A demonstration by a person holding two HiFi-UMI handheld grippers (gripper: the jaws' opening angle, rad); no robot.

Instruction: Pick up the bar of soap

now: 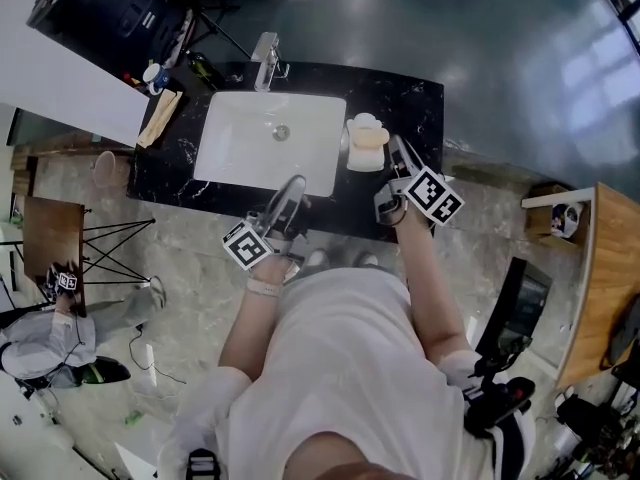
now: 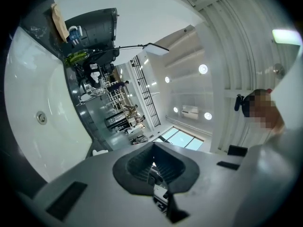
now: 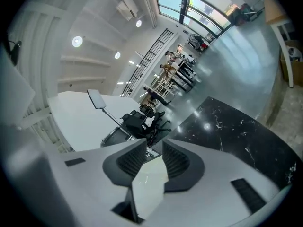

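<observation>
Seen from above: a pale yellow bar of soap point(image 1: 369, 138) lying on a white rectangular dish point(image 1: 364, 164), untouched. Dish set on the black, white-veined marble countertop point(image 1: 425, 103), just beside the right rim of the white rectangular sink point(image 1: 240, 153) and towards the countertop's right edge. Chrome tap point(image 1: 265, 60) upright at the back edge, behind the middle of the sink. Small bottles point(image 1: 155, 74) crowded at the back left corner, with a tan folded cloth point(image 1: 160, 118) along the left edge just in front of them. Right gripper point(image 1: 397, 146) held over the countertop to the right of the dish, tips just beside the dish's right side and apart from the soap. In the right gripper view point(image 3: 154, 144), grey ribbed pads point(image 3: 176, 161) spread slightly with a narrow gap, pinching nothing, and the dark veined countertop point(image 3: 236, 131) lying beyond on the right. Left gripper point(image 1: 296, 182) held over the sink's front rim, near the countertop's front edge and well apart from the soap. In the left gripper view point(image 2: 153, 148), jaws pressed together with nothing clamped, and the white curve of the sink point(image 2: 28, 89) with its round metal drain point(image 2: 41, 118) filling the left side.
</observation>
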